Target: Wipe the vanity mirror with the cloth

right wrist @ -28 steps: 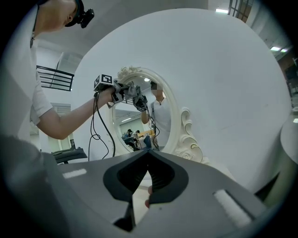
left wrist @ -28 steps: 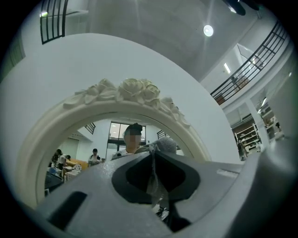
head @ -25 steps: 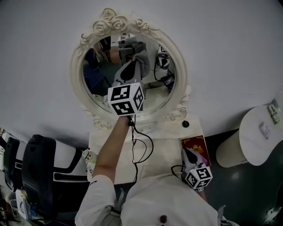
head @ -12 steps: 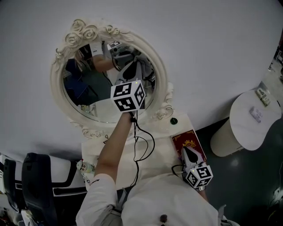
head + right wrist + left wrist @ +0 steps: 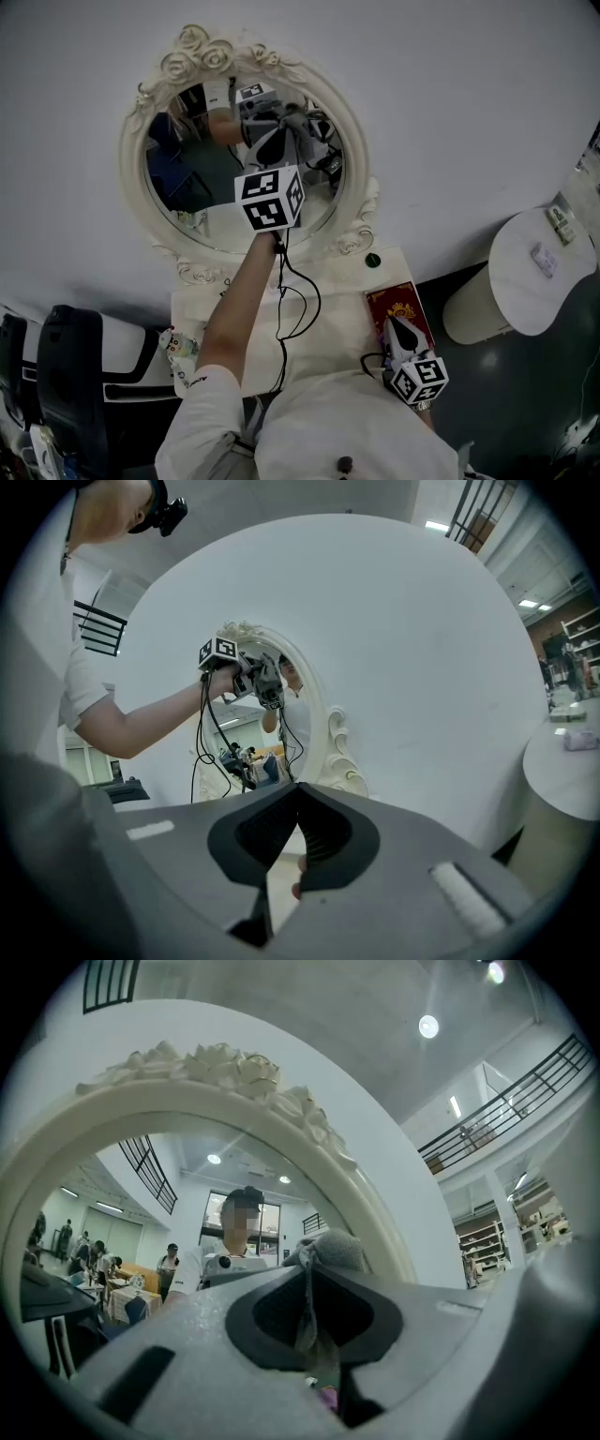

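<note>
Pinching the cloth [image 5: 335, 1248], the left hand-held gripper [image 5: 308, 1270] presses it to the vanity mirror [image 5: 192, 178]; the right hand-held gripper [image 5: 298, 786] is closed.

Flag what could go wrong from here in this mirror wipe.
The cloth is pinched in the left tool by only a thin fold. If it slips, the hard tips could scrape the mirror. The cloth is working close to the ornate frame, so the tool might knock it. The tool's cable hangs in a loop over the table and could snag on wider strokes.
</note>
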`<state>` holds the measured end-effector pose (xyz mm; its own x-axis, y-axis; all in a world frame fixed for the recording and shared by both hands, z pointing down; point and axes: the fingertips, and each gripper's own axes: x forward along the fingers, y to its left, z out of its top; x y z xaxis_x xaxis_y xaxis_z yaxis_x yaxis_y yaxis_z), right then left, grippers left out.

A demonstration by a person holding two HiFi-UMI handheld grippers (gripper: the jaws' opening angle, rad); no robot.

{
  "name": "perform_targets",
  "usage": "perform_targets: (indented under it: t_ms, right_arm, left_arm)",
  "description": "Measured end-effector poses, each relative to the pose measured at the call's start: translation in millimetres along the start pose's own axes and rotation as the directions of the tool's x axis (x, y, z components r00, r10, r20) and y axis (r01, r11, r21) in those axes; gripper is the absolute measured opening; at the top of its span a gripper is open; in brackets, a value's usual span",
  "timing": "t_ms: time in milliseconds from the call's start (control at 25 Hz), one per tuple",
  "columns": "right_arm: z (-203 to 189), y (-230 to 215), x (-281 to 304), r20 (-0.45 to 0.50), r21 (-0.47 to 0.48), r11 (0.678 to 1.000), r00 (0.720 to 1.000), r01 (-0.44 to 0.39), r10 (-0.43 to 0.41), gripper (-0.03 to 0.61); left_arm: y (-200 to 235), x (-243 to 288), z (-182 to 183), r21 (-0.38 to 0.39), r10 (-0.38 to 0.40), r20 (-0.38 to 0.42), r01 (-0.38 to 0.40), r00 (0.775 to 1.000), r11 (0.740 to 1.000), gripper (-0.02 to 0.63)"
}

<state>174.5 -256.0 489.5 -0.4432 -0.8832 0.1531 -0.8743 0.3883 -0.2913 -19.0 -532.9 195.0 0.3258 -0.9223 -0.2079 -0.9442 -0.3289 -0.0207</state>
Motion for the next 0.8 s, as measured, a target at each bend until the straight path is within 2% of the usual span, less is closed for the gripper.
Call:
perform_targets:
  t_ms: [200,440,800]
  right_arm:
    - [-3,17,15,-0.030,-0.019,0.998,0.997,-0.066,0.066,0.008]
    - [-10,38,32,-0.060,-0.014,0.990,0.988,-0.142,0.140,0.008]
    - [-18,66,59,-0.095,-0.002,0.971,0.966,-0.240,0.239,0.008]
  left_arm:
    - [43,-23,6,0.032,0.071,0.010,-0.071,0.997,0.997,0.023]
    - [102,-58,9,0.076,0.185,0.013,-0.185,0.983,0.980,0.023]
    - [190,-110,15,0.099,0.372,0.009,-0.371,0.928,0.923,0.023]
